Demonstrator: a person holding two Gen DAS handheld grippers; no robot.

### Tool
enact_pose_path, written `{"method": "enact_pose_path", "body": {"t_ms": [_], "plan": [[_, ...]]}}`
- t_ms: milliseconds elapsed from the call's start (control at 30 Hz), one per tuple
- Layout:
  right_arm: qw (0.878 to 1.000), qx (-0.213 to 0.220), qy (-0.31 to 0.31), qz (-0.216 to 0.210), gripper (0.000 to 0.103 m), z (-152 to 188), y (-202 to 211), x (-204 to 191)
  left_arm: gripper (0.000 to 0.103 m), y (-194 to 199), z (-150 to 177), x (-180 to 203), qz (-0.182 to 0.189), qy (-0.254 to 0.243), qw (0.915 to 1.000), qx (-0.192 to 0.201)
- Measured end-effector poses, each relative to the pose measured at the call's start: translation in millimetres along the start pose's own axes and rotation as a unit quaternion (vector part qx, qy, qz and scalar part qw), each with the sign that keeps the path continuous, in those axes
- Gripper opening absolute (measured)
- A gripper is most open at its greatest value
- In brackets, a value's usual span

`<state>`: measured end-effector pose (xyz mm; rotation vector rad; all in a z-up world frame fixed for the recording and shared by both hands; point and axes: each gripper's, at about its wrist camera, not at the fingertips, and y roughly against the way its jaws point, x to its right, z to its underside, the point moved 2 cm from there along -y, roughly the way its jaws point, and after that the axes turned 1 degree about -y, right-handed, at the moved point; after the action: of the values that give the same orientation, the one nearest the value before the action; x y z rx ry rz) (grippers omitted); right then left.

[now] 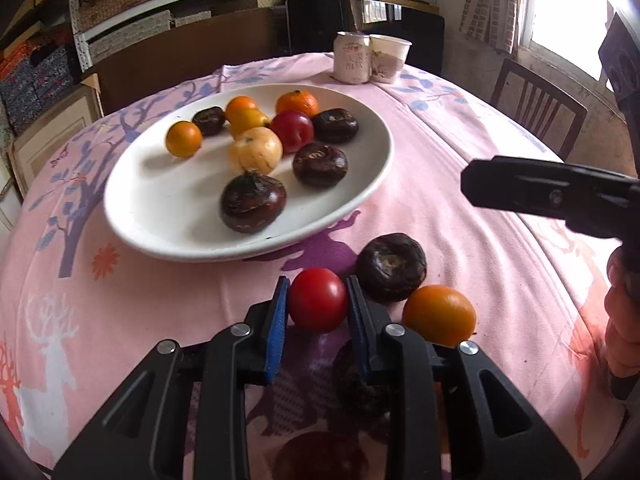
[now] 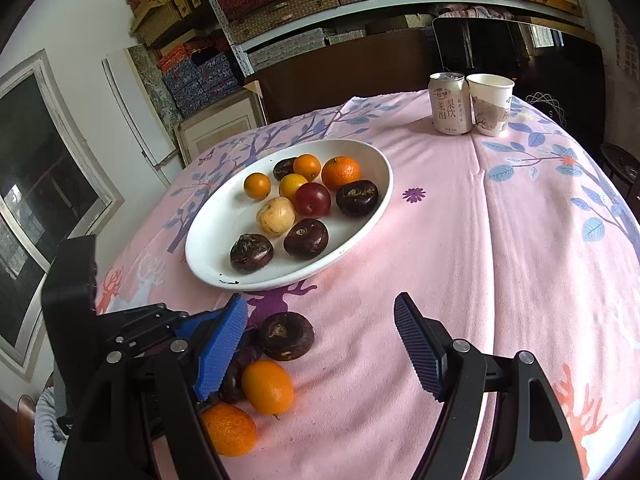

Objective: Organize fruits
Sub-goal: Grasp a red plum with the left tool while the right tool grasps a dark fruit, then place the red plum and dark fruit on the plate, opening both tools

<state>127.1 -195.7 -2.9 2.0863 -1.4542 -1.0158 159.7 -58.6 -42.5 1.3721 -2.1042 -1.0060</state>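
Left wrist view, left to right. A white oval plate (image 1: 132,216) sits on the pink patterned tablecloth (image 1: 460,152) toward 11 o'clock of the frame. It carries nine fruits: a small orange fruit (image 1: 183,139) at its 9 o'clock, three more orange or yellow ones along the far side, a pale yellow fruit (image 1: 256,150) and a red plum (image 1: 292,131) near the centre, and four dark brown water chestnuts, the nearest (image 1: 253,202) at the plate's 6 o'clock.

The left gripper (image 1: 318,312) is closed on a red tomato-like fruit (image 1: 318,299) lying on the cloth just short of the plate; both blue pads press its sides. At the fruit's 2 o'clock lies a loose water chestnut (image 1: 391,267), and at its 3 o'clock a loose orange fruit (image 1: 439,315), touching the right finger. Another dark fruit lies under the gripper body, unclear.

A drink can (image 1: 352,57) and a paper cup (image 1: 389,57), side by side, stand at the far edge at 12 o'clock. At the right edge part of the right gripper and a hand (image 1: 622,320) are visible.

Right wrist view. The right gripper (image 2: 320,348) stands wide with nothing between its fingers. Beside its left finger lie the same loose fruits and a mandarin (image 2: 228,429) at 7 o'clock.
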Motion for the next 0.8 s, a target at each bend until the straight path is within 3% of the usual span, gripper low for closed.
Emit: {"method": "enact_pose_path", "body": {"t_ms": [200,400,567,800], "plan": [[0.997,-0.065,0.039,0.001,0.057,14,-34,-16,0.027,26,1,-41,-0.038,0.070,0.9965,0.027],[0.992,-0.086,0.092,0.015,0.057,24,-51,-44,0.027,22,2,-48,-0.051,0.081,0.9952,0.018],[0.989,-0.077,0.114,0.046,0.043,26,-56,-50,0.027,24,2,-48,-0.056,0.082,0.9948,0.023],[0.987,-0.032,0.135,0.075,0.042,26,-39,-50,0.027,25,2,-51,-0.062,0.088,0.9938,0.028]]}}
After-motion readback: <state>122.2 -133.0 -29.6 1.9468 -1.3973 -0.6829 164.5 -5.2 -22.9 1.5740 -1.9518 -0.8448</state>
